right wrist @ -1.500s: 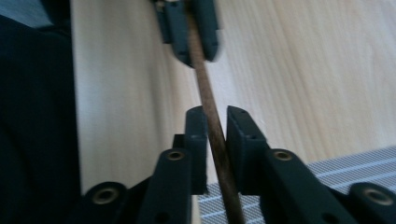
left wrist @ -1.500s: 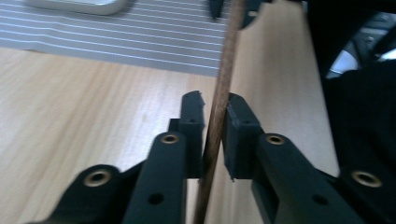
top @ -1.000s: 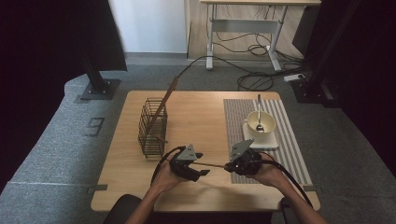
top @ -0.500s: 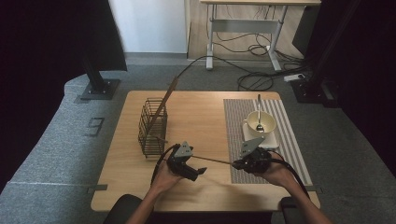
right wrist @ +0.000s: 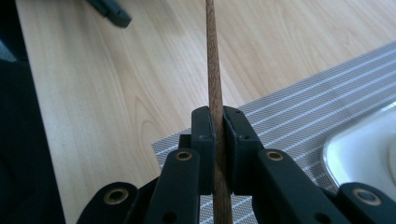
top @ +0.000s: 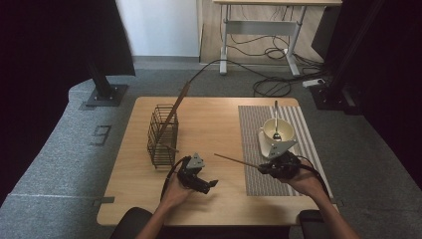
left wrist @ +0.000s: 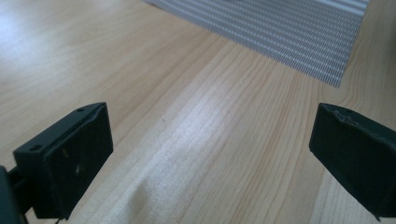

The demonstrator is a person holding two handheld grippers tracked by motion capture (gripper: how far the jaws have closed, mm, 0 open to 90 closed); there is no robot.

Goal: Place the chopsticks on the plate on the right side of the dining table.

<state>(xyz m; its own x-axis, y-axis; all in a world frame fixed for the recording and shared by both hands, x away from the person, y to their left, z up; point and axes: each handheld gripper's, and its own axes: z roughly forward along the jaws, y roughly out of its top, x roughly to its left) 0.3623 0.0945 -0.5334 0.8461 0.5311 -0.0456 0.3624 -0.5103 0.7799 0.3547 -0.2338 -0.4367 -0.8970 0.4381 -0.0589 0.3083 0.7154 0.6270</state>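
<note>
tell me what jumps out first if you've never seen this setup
The thin wooden chopstick clamped in the right tool, jutting out level above the table toward its middle. Next, the left tool near the table's front edge, its jaws spread wide over bare wood. Then the black wire basket at left with a wooden stick leaning out of it, and the cream bowl holding a spoon on the striped placemat.

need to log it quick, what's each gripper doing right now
left gripper: open, jaws just spread, nothing between them
right gripper: shut on a chopstick
</note>
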